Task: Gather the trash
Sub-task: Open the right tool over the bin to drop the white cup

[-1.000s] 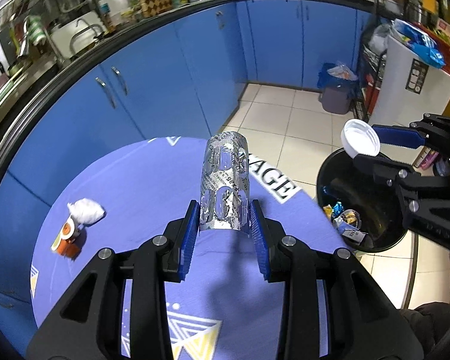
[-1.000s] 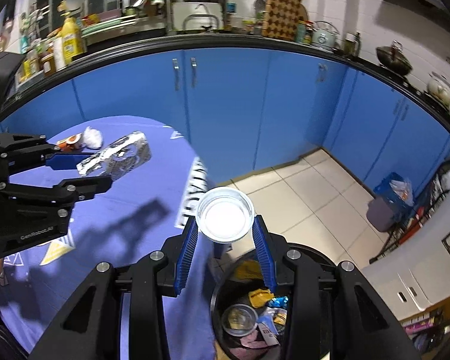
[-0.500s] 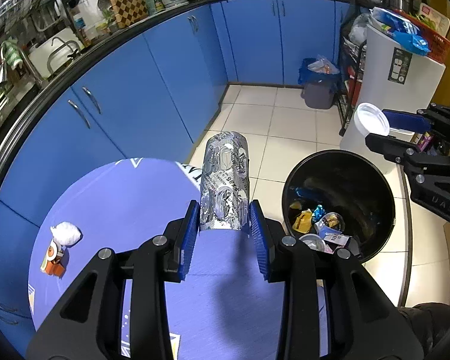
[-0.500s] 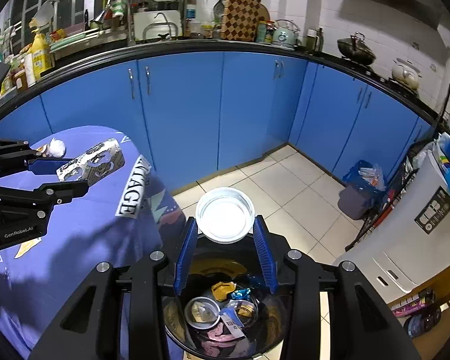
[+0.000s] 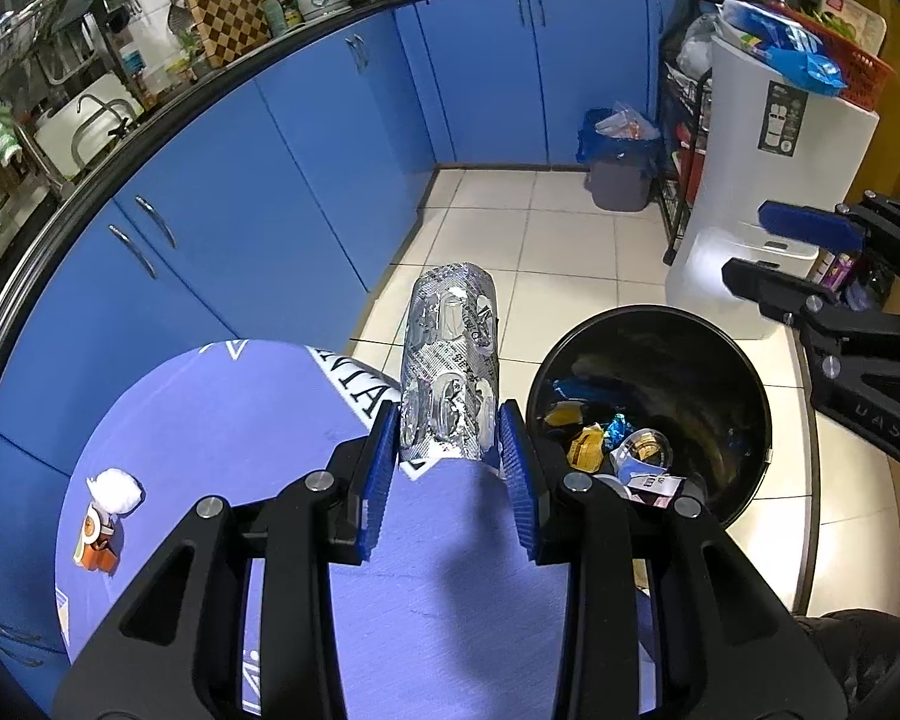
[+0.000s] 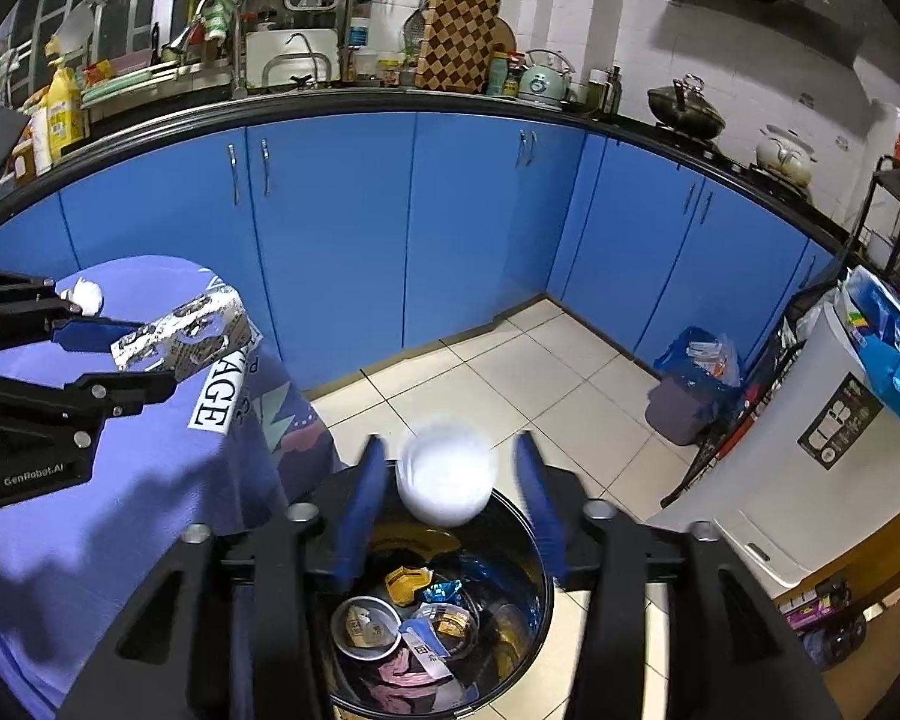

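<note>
My left gripper (image 5: 450,450) is shut on a curled silver blister pack (image 5: 450,360), held over the edge of the purple-clothed table (image 5: 240,420) beside the black trash bin (image 5: 744,372). The same pack (image 6: 180,330) shows at the left of the right wrist view. My right gripper (image 6: 447,498) hangs over the bin (image 6: 531,618) with its jaws opening. A blurred white lid (image 6: 447,474) is loose between them, clear of both pads. Several wrappers and cups lie in the bin. A white tissue ball (image 5: 114,489) and a small orange item (image 5: 93,540) lie on the table.
Blue cabinets (image 5: 306,180) run along the back under a black counter. A white appliance (image 5: 780,180) and a rack stand to the right of the bin. A small grey bin with a blue bag (image 5: 621,180) sits in the far corner on the tiled floor.
Both grippers have shifted from above the table towards the black bin. The right jaws have parted and the white lid has come free between them.
</note>
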Demonstrator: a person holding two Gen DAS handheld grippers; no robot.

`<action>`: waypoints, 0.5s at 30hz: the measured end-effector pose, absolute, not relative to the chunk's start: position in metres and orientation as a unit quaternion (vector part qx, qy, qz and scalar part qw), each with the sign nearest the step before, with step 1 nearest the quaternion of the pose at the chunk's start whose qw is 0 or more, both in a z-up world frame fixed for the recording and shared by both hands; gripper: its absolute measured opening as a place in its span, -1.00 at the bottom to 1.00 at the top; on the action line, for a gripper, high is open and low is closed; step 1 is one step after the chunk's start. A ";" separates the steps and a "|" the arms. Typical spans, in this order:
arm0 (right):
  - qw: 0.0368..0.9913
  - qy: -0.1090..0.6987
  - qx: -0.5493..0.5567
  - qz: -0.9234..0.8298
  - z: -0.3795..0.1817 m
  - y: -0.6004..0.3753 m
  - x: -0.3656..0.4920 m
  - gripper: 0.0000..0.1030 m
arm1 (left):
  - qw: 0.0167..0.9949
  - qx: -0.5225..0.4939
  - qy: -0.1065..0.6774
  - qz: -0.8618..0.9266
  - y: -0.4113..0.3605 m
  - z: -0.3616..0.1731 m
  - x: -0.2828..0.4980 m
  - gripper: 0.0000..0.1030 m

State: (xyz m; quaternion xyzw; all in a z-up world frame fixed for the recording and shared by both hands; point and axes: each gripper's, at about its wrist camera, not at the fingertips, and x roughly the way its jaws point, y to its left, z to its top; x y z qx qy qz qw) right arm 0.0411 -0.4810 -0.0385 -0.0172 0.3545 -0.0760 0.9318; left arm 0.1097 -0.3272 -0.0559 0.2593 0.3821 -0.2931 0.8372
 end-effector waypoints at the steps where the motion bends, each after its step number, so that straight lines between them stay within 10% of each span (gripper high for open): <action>1: 0.933 0.351 -0.013 -0.077 -0.038 -0.483 0.040 0.05 | 0.837 0.260 0.382 -0.294 -0.329 -0.056 0.110 -0.31; 5: 0.934 0.347 -0.008 -0.082 -0.039 -0.489 0.036 0.06 | 0.833 0.263 0.384 -0.298 -0.337 -0.058 0.109 -0.31; 8: 0.932 0.348 -0.009 -0.098 -0.039 -0.494 0.033 0.53 | 0.831 0.266 0.383 -0.302 -0.342 -0.058 0.107 -0.31; 15: 0.931 0.338 -0.027 -0.136 -0.038 -0.504 0.025 0.56 | 0.826 0.276 0.379 -0.313 -0.356 -0.058 0.101 -0.31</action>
